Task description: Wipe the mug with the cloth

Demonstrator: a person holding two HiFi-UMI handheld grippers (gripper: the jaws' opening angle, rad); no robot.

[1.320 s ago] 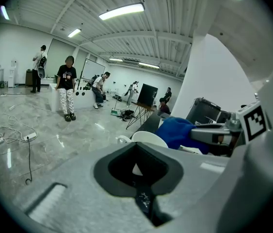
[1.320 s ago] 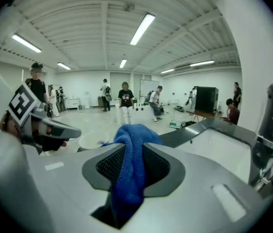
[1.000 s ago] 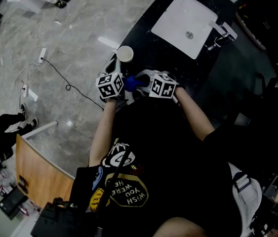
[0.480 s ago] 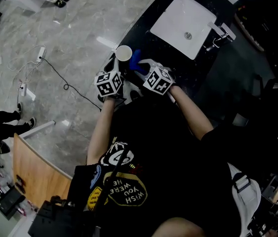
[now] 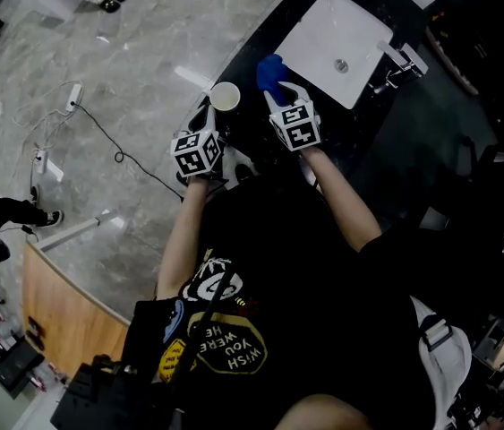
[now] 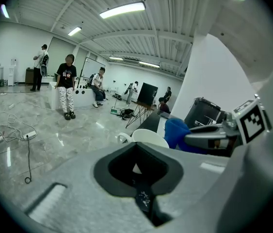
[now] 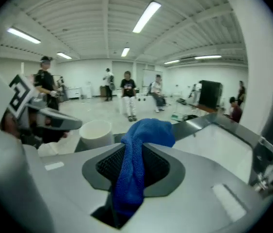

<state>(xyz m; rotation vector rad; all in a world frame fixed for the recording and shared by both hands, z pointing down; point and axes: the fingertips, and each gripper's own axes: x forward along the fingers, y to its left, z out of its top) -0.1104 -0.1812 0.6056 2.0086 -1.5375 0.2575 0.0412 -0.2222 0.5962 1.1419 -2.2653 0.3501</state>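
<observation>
My left claw (image 6: pixel 137 160) is pressed together, with a sliver of white showing in the hollow between its jaws. It seems to pinch the low part of the mug (image 5: pixel 226 97). The white mug stands upright at the near edge of a dark surface (image 5: pixel 345 125), its open mouth facing up. My right claw (image 7: pixel 131 178) is clamped on a blue cloth (image 7: pixel 137 154), which bunches above the jaws and hangs down through them. From the head view the cloth sits to the right of the mug, close beside it but not touching, between the mug and a white square sink (image 5: pixel 310 41) set into the surface. People stand far off across the grey floor.
</observation>
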